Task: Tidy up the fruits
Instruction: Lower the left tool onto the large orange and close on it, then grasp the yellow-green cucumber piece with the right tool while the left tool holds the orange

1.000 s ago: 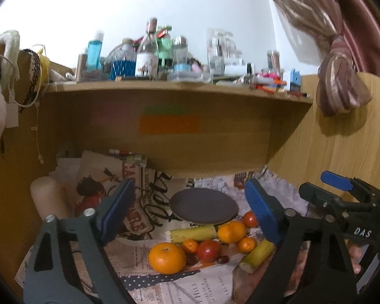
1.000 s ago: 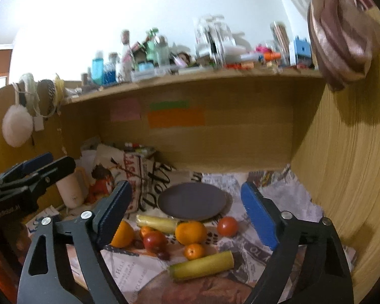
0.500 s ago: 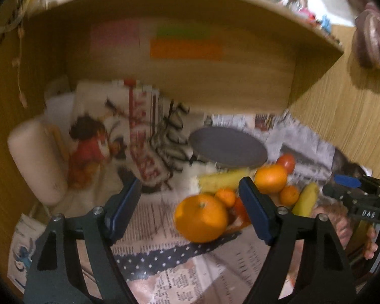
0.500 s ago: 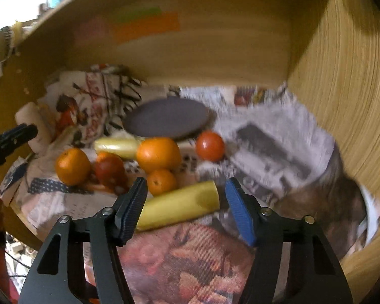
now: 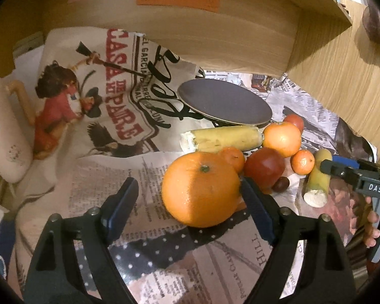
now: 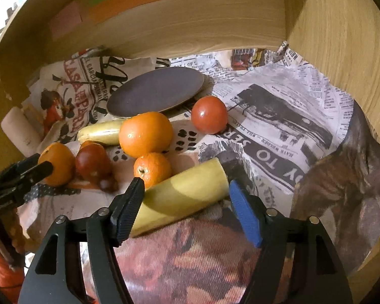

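My left gripper [image 5: 190, 195] is open, its jaws on either side of a large orange [image 5: 201, 188] lying on newspaper; the right jaw is close to it. My right gripper [image 6: 186, 197] is open around a yellow banana piece [image 6: 182, 195] lying crosswise between the jaws. A dark round plate [image 5: 224, 105] sits behind the fruit, also in the right wrist view [image 6: 155, 91]. Around it lie a second banana piece [image 5: 223, 138], another orange [image 6: 145, 134], a small mandarin [image 6: 152, 168], a tomato [image 6: 209, 114] and a dark red apple [image 6: 93, 163].
Newspaper and a printed cloth [image 5: 101, 96] cover the desk under a wooden shelf [image 5: 190, 33]. A wooden side wall [image 6: 342, 38] stands at the right. A cream roll [image 5: 5, 131] lies at the left. The right gripper [image 5: 354, 174] shows at the left view's right edge.
Both grippers have moved down and forward to the fruit. The left one now straddles the large orange, the right one the banana piece. Both jaws stay open.
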`<state>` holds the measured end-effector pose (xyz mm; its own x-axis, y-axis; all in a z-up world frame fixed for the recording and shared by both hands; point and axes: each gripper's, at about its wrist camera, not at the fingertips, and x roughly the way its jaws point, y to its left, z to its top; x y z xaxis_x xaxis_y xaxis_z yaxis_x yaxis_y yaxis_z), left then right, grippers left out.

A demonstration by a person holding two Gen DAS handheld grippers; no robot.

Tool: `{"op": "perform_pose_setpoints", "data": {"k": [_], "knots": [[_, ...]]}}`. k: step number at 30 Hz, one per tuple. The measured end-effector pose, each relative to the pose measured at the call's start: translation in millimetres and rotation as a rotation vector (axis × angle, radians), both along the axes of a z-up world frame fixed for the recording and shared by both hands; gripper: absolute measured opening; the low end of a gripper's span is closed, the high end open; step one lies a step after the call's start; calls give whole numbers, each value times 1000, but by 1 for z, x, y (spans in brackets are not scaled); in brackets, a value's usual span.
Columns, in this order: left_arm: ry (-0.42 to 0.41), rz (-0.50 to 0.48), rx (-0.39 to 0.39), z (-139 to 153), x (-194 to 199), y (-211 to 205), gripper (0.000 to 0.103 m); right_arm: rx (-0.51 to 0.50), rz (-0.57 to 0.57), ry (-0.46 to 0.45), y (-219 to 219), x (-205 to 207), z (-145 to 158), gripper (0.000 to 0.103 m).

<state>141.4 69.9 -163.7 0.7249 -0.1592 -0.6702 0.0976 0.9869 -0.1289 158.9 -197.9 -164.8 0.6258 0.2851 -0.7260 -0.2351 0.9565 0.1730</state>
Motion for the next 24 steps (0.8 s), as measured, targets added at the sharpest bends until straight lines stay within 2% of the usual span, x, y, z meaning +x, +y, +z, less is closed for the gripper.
{"op": "perform_pose_setpoints", "data": {"k": [8, 12, 14, 17, 18, 20, 24], "knots": [[70, -11, -10, -20, 20, -5, 84, -3, 16, 34, 4, 11, -6, 77], [60, -47, -22, -19, 19, -6, 70, 14, 41, 72, 3, 11, -5, 79], [53, -44, -7, -19, 19, -9, 70, 5, 53, 76, 5, 11, -6, 84], [42, -37, 8, -19, 16, -11, 69, -37, 67, 65, 17, 11, -10, 101], [42, -32, 3, -18, 15, -10, 69, -63, 69, 57, 23, 11, -11, 103], [46, -25, -13, -17, 14, -7, 69, -103, 79, 35, 28, 11, -12, 103], [40, -4, -12, -13, 7, -1, 69, -83, 149, 82, 20, 16, -10, 103]]}}
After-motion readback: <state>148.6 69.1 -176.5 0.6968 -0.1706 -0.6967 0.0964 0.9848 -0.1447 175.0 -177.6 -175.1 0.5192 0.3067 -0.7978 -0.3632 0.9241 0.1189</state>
